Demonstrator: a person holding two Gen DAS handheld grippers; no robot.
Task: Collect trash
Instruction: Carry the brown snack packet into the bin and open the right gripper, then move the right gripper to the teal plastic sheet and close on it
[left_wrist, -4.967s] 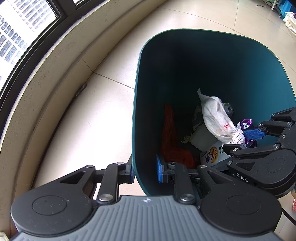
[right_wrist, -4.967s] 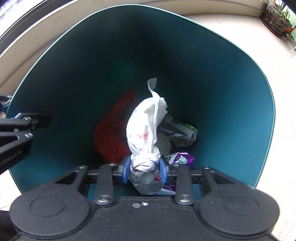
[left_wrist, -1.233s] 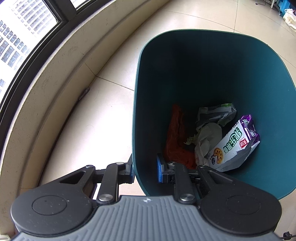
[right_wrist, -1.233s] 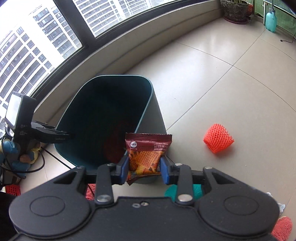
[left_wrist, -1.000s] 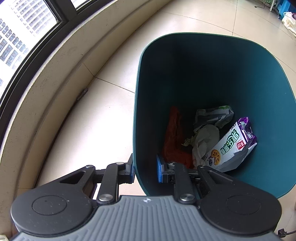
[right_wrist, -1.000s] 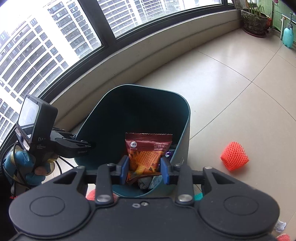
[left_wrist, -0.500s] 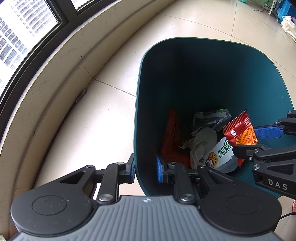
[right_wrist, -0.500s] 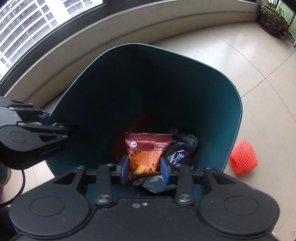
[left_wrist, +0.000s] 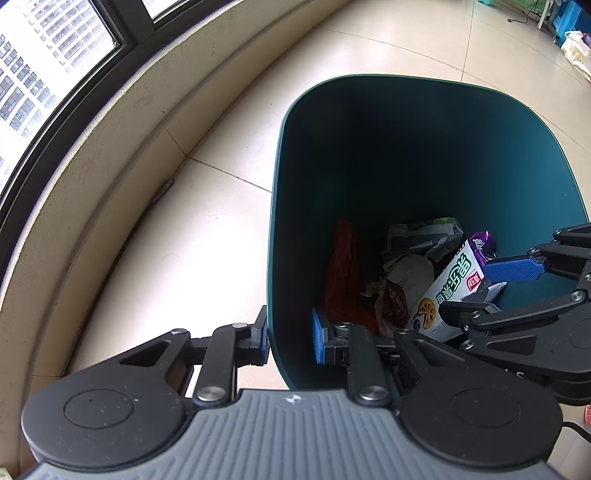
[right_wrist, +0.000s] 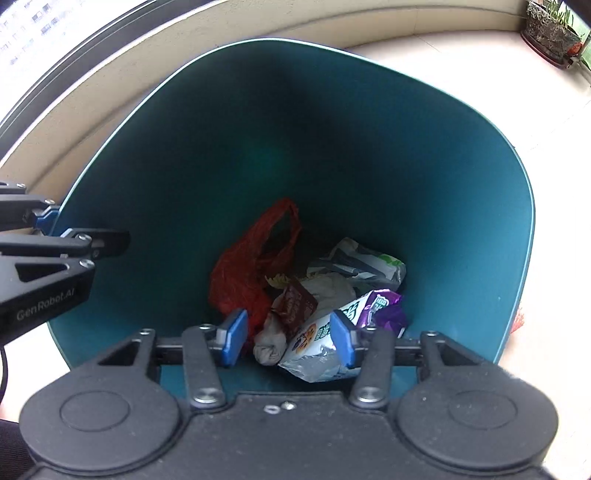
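1. One dark teal bin (left_wrist: 424, 155) stood on pale floor tiles beside a curved window sill (left_wrist: 122, 122); two hand-held grippers were in view.
2. The left gripper (left_wrist: 290, 334) was clamped on the bin's near wall, one blue pad outside and one inside, pressing on the rim.
3. The right gripper (right_wrist: 288, 338) hung over the bin's mouth with its jaws opening; nothing was between the blue pads, and the trash lay below them.
4. Inside the bin lay about six pieces of trash, all at the bottom and touching one another:
   - one red plastic bag (right_wrist: 251, 269), crumpled, with a handle loop standing up, on the left;
   - one small brown snack packet (right_wrist: 297, 302), lying tilted in the middle of the heap;
   - one knotted white bag (right_wrist: 271, 341) just beside it;
   - one white-and-purple snack pack (right_wrist: 347, 321) with green Chinese characters, a red label and a round biscuit picture;
   - one crumpled white and green wrapper (right_wrist: 364, 264) toward the far side;
   - one crumpled pale paper piece (left_wrist: 413, 273) in the middle.
5. The left gripper's body read "GenRobot.AI" in the right wrist view; the characters on the pack were too small to read with certainty.
6. One potted plant (right_wrist: 550, 27) stood at the far right by the sill.
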